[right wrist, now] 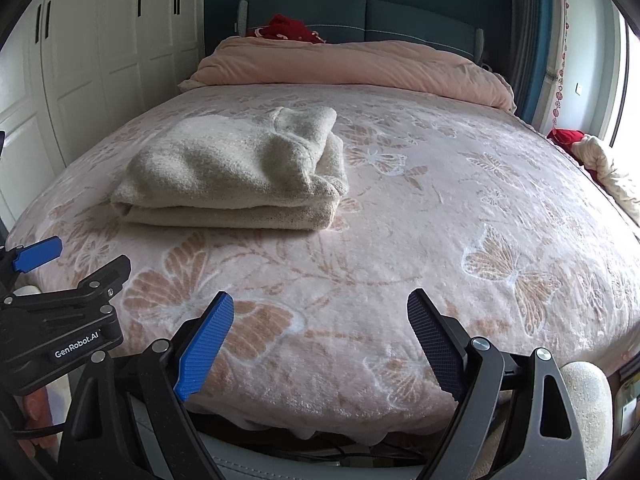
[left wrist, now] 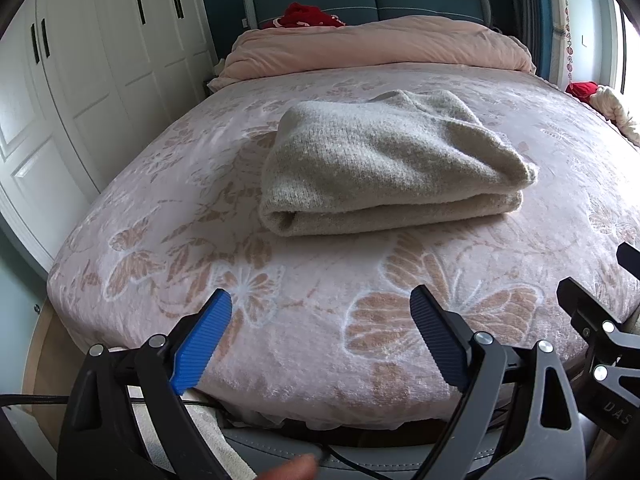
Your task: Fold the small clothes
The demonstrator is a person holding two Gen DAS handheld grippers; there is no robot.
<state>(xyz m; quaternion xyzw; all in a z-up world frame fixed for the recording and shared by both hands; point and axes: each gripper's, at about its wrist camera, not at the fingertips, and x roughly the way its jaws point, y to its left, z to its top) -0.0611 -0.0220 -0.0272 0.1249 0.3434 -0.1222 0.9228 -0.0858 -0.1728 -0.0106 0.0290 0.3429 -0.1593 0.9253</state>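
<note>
A cream knitted garment (left wrist: 384,168) lies folded in a thick rectangular stack on the pink butterfly-patterned bed cover (left wrist: 320,340). It also shows in the right wrist view (right wrist: 236,172), left of centre. My left gripper (left wrist: 320,312) is open and empty above the bed's near edge, well short of the garment. My right gripper (right wrist: 320,312) is open and empty too, over the near edge and to the right of the garment. The left gripper's body (right wrist: 60,320) shows at the left of the right wrist view.
A bunched pink duvet (left wrist: 380,44) lies across the head of the bed, with a red item (left wrist: 308,16) behind it. White wardrobe doors (left wrist: 80,80) stand close on the left. More cloth (right wrist: 608,168) lies by the window on the right.
</note>
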